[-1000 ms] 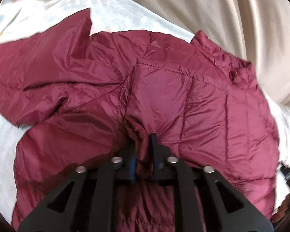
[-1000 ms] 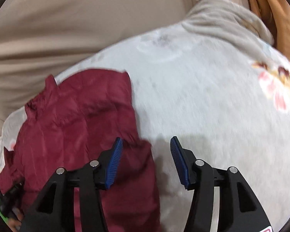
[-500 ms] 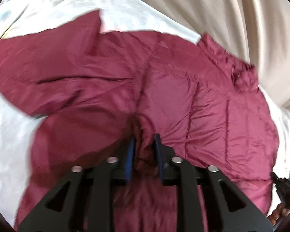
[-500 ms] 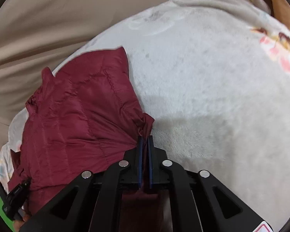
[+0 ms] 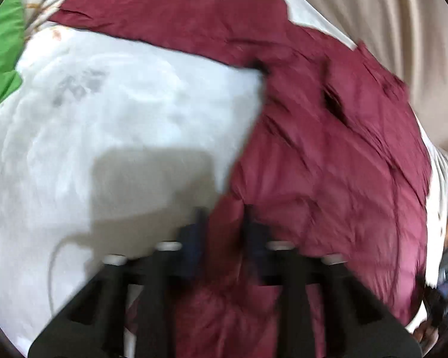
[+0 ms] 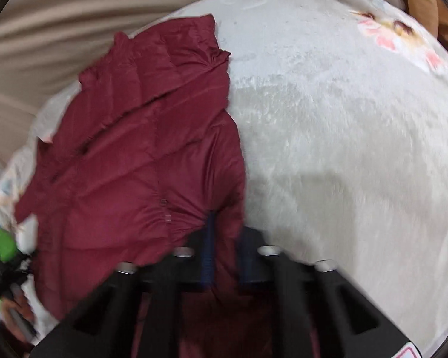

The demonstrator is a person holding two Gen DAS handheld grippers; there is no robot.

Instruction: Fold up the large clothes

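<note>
Left tool (image 5: 222, 232): your jaws have just been closing and are now nearly together, clamped on a bunched fold of the maroon puffer jacket (image 5: 328, 155) at its near edge.
Right tool (image 6: 225, 238): shut down tight on jacket fabric at the near corner on its side; the cloth gathers into puckers just left of the blue pads (image 6: 207, 247).
Jacket: it lies on the pale plush blanket (image 5: 119, 113) ahead of both tools, body spread between them, one sleeve (image 5: 170, 18) stretched far ahead and to the left of your left tool.
Step in hand: by my reading, you are carrying the near hem to start a fold.
Do it well: keep both tools level with each other so the hem stays straight and taut.
Grip: the slick quilting could slip, so hold your squeeze until the edge is laid down.
Sleeve: it looks likely to trail; bring it onto the body before the next fold.
Picture: both views are blurred, so finer seams are hard to tell.
</note>
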